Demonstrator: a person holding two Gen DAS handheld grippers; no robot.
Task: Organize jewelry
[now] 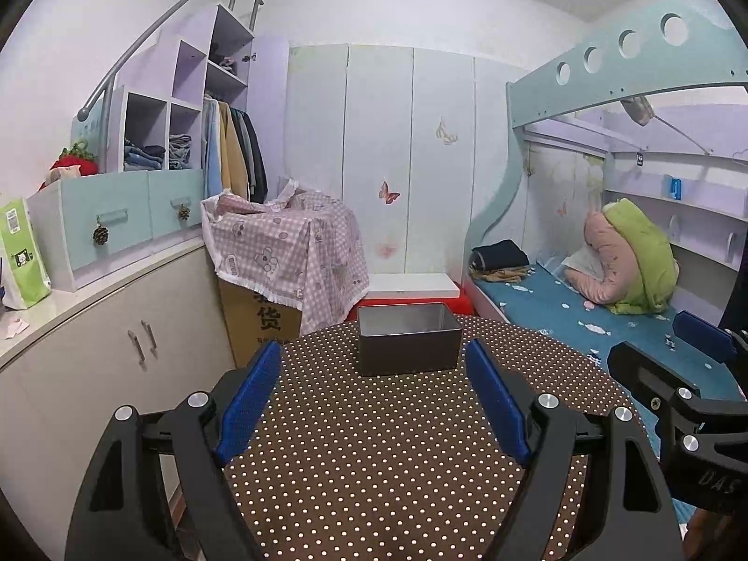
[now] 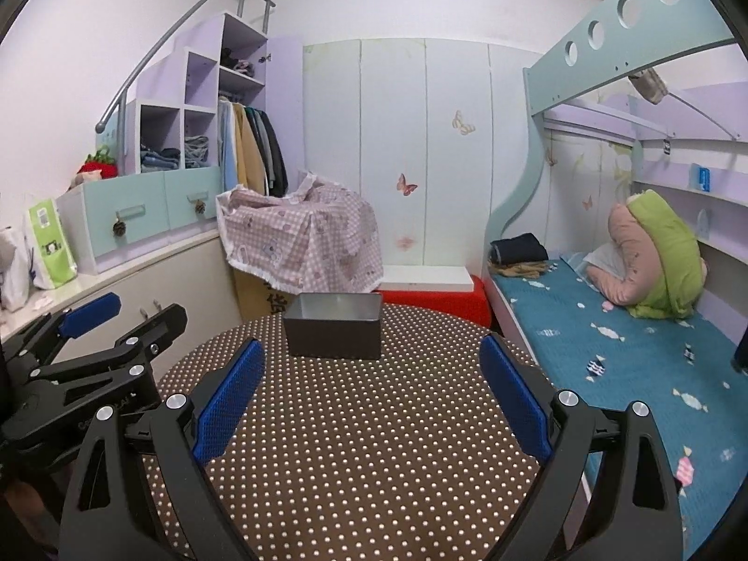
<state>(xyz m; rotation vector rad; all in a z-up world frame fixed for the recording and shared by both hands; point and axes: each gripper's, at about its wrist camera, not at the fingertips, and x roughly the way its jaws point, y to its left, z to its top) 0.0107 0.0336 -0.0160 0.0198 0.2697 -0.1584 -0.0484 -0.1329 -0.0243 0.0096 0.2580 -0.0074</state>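
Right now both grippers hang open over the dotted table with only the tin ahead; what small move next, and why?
Probably ease the left gripper forward toward the tin and look inside. It stands open-topped at the far side of the table, both grippers are open and hold nothing, the right gripper included, and no jewelry shows on the cloth. What the tin holds cannot be told from here.

We look forward from both wrists, low over the near edge of the dotted desk [image 1: 397, 444], side by side. Both views share the box [image 1: 409, 345] at the far edge, the wardrobe [image 2: 420, 149] and the bed [image 2: 631, 350].
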